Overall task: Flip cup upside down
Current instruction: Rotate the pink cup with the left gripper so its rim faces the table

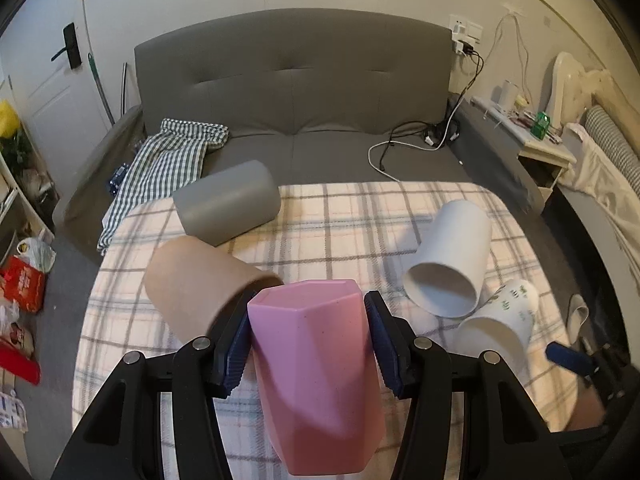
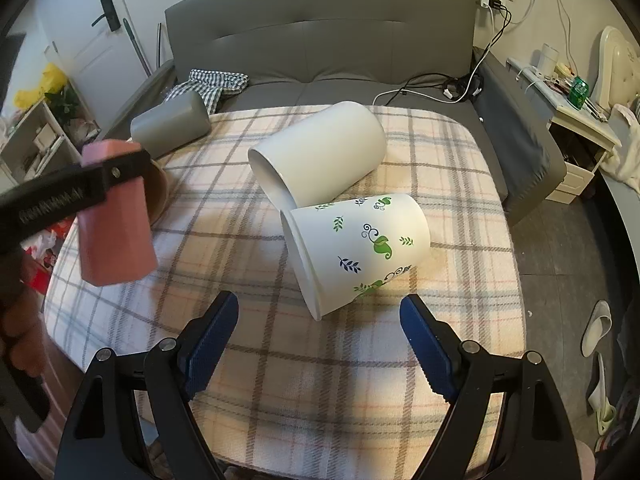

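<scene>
My left gripper (image 1: 308,316) is shut on a pink faceted cup (image 1: 316,372) and holds it above the plaid-covered table (image 1: 340,216), closed base up. The pink cup (image 2: 116,236) and left gripper also show at the left of the right wrist view. My right gripper (image 2: 318,320) is open and empty, just short of a white cup with green leaf prints (image 2: 356,248) lying on its side. A plain white cup (image 2: 320,152) lies on its side behind it, touching it. A brown cup (image 1: 200,284) and a grey cup (image 1: 226,208) lie on their sides at the left.
A grey sofa (image 1: 296,80) stands behind the table, with a checked cloth (image 1: 168,160) and cables (image 1: 404,140) on it. A bedside table (image 1: 536,132) with small items is at the right. Bags (image 1: 22,284) and shelves are on the left; slippers (image 2: 596,328) lie on the floor.
</scene>
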Action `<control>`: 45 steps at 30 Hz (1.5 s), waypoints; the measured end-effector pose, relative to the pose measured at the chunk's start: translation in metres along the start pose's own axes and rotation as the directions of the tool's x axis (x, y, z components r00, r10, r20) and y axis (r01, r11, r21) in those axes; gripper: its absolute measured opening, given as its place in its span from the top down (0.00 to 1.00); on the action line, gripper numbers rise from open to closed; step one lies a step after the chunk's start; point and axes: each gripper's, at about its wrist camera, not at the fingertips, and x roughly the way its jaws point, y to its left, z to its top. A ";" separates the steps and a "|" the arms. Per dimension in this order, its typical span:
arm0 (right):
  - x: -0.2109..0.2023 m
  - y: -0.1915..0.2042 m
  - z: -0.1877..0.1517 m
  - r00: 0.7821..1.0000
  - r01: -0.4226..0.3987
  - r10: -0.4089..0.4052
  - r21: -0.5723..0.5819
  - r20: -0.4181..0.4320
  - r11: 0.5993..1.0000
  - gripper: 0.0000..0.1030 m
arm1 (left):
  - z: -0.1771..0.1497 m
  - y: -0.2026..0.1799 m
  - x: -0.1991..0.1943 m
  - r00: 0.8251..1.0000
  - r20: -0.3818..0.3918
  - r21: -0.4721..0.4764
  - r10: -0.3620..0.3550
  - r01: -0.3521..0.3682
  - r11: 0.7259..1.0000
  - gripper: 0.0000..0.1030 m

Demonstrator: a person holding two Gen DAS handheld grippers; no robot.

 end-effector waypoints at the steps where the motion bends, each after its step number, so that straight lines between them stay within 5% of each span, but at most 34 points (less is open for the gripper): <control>1: 0.000 -0.001 0.000 1.000 0.000 0.000 0.000 -0.001 1.000 0.19 | -0.004 0.001 0.003 1.000 0.002 -0.008 -0.012 0.012 1.000 0.46; 5: 0.002 -0.001 0.000 1.000 0.001 -0.001 0.003 -0.006 1.000 0.19 | -0.018 0.002 0.012 0.999 0.006 -0.021 -0.043 0.043 0.999 0.46; 10: 0.004 -0.003 0.002 1.000 0.002 -0.002 0.003 -0.012 1.000 0.19 | -0.032 -0.010 0.000 0.995 0.083 0.092 -0.060 0.053 0.994 0.47; 31: -0.001 0.002 0.001 1.000 -0.001 0.001 -0.002 0.004 1.000 0.19 | -0.060 -0.007 -0.030 0.994 -0.015 0.100 -0.106 0.107 0.989 0.46; 45: -0.015 0.004 -0.001 0.997 -0.033 0.033 0.002 0.066 0.999 0.19 | -0.058 -0.009 -0.048 0.993 0.035 0.095 -0.115 0.111 0.989 0.34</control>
